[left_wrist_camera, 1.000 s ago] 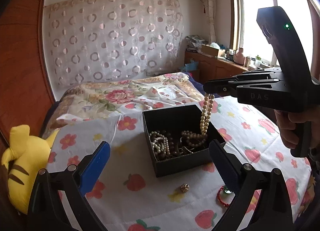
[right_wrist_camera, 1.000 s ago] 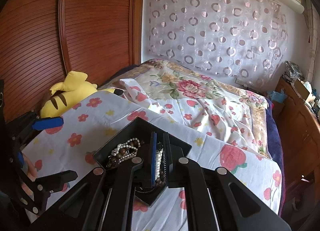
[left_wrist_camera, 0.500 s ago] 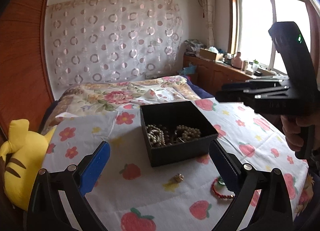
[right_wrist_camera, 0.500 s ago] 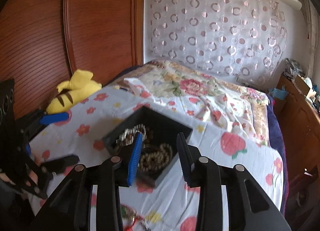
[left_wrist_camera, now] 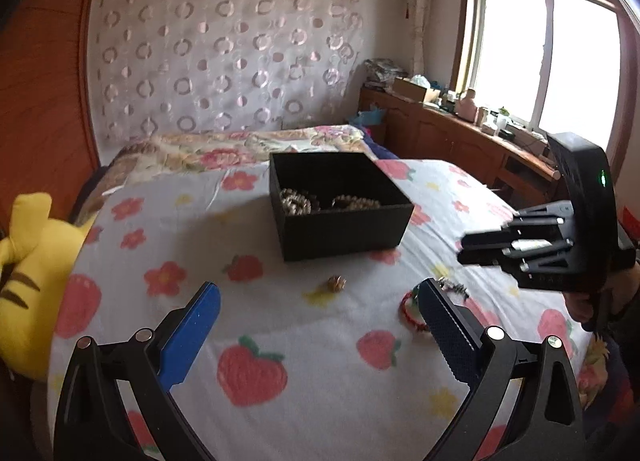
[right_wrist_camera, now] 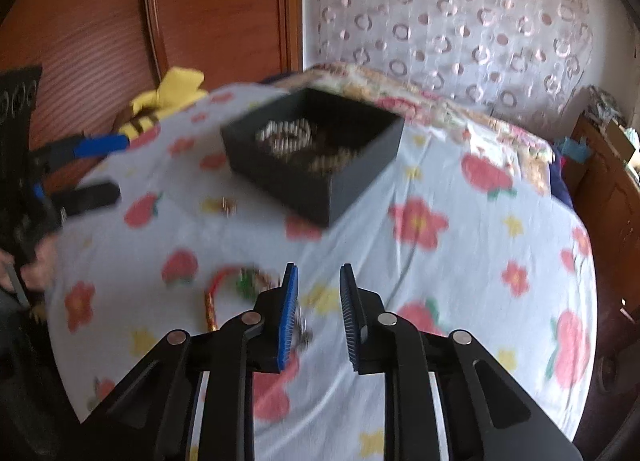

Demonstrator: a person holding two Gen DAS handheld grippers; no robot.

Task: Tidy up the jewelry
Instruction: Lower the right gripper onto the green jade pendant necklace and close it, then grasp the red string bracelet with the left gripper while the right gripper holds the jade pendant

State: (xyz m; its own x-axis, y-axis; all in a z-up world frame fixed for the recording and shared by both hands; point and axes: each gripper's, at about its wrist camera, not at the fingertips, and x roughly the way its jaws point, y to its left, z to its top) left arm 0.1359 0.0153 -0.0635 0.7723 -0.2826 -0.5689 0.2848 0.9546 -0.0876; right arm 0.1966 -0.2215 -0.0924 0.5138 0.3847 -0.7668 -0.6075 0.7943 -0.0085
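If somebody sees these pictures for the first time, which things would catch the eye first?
Probably the black box in the middle of the flowered sheet, with pearl strings inside. Then the red bracelet lying loose in front of it, near the small gold bead. A yellow plush toy sits at the left edge.

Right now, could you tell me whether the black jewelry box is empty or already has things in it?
Partly filled: the open, lidless black box holds pale bead strands, while a red bracelet lies outside on the sheet.
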